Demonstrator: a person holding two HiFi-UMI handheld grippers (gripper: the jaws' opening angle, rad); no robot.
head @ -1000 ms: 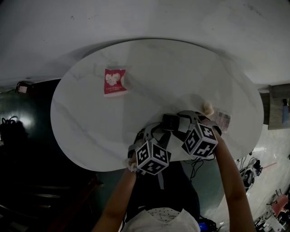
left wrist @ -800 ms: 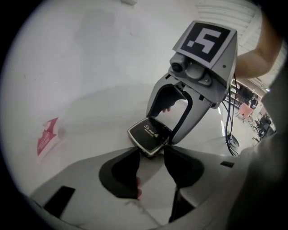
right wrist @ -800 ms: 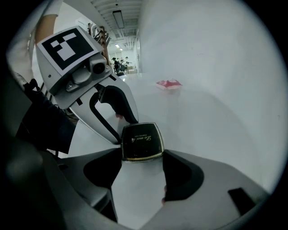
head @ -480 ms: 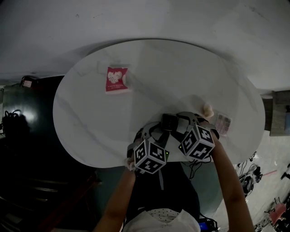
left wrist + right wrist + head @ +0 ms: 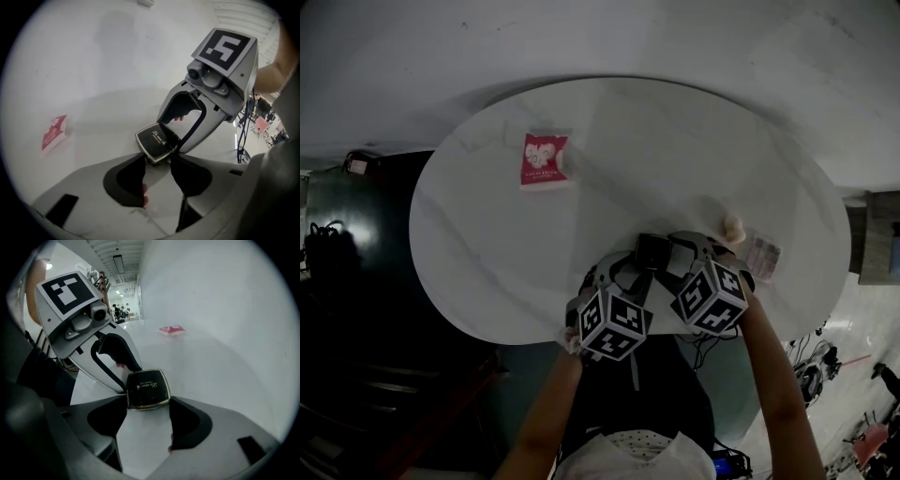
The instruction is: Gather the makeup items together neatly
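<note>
Compact (image 5: 147,387) lies btwn both claws: R claw (image 5: 148,403) wide, L claw (image 5: 158,155) narrower, each pinching an opp. edge.

The round white marble-look table (image 5: 506,253) is smooth and faintly veined; the square black compact (image 5: 148,389) has a glossy lid and metallic rim; the red packet (image 5: 544,159) looks papery.

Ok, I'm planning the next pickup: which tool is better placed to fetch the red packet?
Left, probably: the red packet lies far left on the table, nearer the left tool than the right tool. Both grip the black compact, so left must release first.
</note>
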